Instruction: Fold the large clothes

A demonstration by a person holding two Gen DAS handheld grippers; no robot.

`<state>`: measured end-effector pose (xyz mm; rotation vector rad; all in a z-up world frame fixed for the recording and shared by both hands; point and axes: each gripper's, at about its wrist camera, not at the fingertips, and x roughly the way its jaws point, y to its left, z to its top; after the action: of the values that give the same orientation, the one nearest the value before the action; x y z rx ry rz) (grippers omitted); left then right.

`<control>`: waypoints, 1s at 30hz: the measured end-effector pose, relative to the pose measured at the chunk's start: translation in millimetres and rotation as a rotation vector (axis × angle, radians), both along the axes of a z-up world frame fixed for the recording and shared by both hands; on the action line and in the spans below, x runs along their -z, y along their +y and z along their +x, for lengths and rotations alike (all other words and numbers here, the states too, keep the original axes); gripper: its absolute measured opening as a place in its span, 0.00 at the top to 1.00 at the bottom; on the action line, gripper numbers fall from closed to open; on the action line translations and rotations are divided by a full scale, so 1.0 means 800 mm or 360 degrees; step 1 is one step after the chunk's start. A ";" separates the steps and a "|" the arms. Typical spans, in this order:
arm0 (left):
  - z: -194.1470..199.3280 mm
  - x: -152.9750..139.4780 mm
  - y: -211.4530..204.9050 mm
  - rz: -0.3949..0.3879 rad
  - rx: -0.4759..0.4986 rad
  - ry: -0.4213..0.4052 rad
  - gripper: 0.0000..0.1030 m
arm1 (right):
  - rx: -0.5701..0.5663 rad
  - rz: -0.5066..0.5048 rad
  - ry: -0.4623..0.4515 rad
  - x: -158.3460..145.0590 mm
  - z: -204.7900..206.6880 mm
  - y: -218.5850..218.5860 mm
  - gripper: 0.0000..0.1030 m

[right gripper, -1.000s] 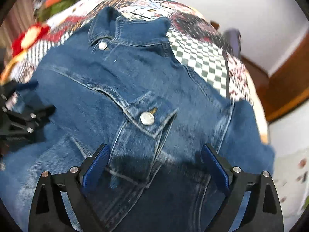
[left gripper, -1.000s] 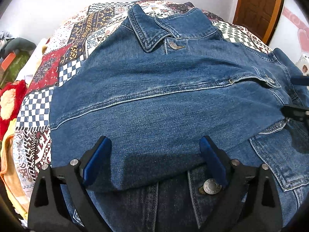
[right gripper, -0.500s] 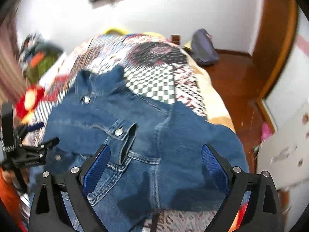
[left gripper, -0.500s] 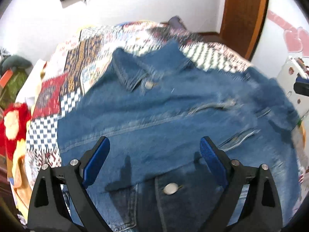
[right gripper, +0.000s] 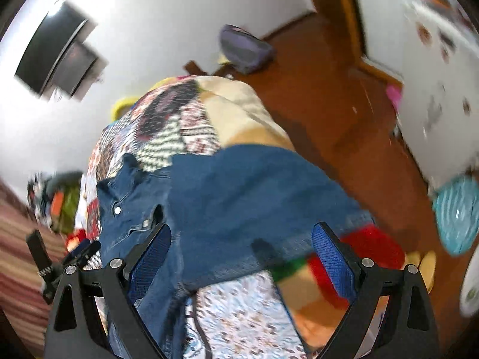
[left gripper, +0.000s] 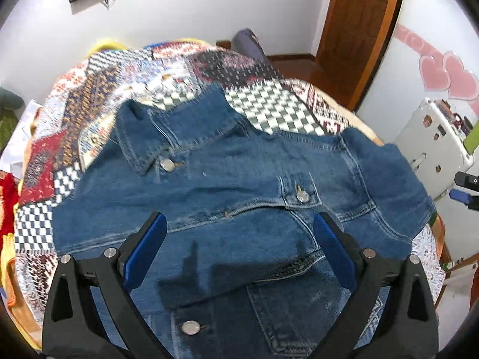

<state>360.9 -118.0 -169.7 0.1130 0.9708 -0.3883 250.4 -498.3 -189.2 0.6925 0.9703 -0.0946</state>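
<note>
A blue denim jacket [left gripper: 239, 197] lies front up on a patchwork quilt [left gripper: 269, 101], collar at the far left, one sleeve folded across its chest. My left gripper [left gripper: 239, 251] is open and empty, held above the jacket's lower front. My right gripper [right gripper: 241, 257] is open and empty, above the jacket's right edge [right gripper: 254, 203] where the cloth hangs over the bed side. The right gripper shows at the right edge of the left wrist view [left gripper: 465, 190]; the left gripper shows at the lower left of the blurred right wrist view [right gripper: 74, 254].
A white fridge [left gripper: 434, 155] stands right of the bed beside a brown door [left gripper: 359, 30]. A dark bag [right gripper: 245, 48] lies on the wooden floor [right gripper: 344, 125]. Clothes are piled at the bed's left side [left gripper: 9, 197]. A teal basket [right gripper: 458, 212] is on the floor at right.
Both grippers have risen and pulled back from the jacket. The right wrist view has swung to the right, toward the bed's edge and floor. Both stay open.
</note>
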 end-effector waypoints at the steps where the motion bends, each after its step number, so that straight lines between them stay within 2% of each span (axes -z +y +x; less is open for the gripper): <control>1: 0.000 0.006 -0.003 0.0004 0.0005 0.0020 0.04 | 0.0024 0.0020 0.0026 0.008 -0.003 -0.005 0.08; 7: -0.001 0.053 -0.012 0.0007 0.0001 0.0207 0.04 | 0.0114 0.0322 0.0132 0.067 -0.014 -0.032 0.08; 10: -0.003 0.070 -0.014 0.0018 -0.0001 0.0291 0.04 | 0.0148 0.0330 0.0111 0.080 -0.006 -0.039 0.08; 14: -0.011 0.071 -0.011 0.0023 -0.0004 0.0281 0.04 | 0.0189 0.0314 0.0087 0.089 0.014 -0.039 0.09; 16: -0.013 0.068 -0.008 0.0021 -0.0013 0.0270 0.04 | 0.0191 0.0266 0.0105 0.092 0.027 -0.035 0.15; 21: -0.015 0.062 0.001 0.0016 -0.0048 0.0248 0.04 | 0.0224 0.0081 0.0135 0.091 0.053 -0.028 0.53; 23: -0.017 0.058 0.008 0.0009 -0.0066 0.0235 0.04 | 0.0222 0.0027 0.0093 0.082 0.058 -0.024 0.64; 26: -0.019 0.052 0.018 0.0003 -0.0094 0.0213 0.04 | 0.0212 -0.0028 0.0016 0.063 0.063 -0.020 0.76; 30: -0.025 0.041 0.033 -0.0015 -0.0131 0.0172 0.04 | 0.0177 -0.0082 -0.0115 0.024 0.072 -0.009 0.83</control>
<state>341.3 -91.3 -202.4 0.0436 1.0762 -0.3261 308.2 -505.4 -208.5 0.6975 0.8571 -0.1904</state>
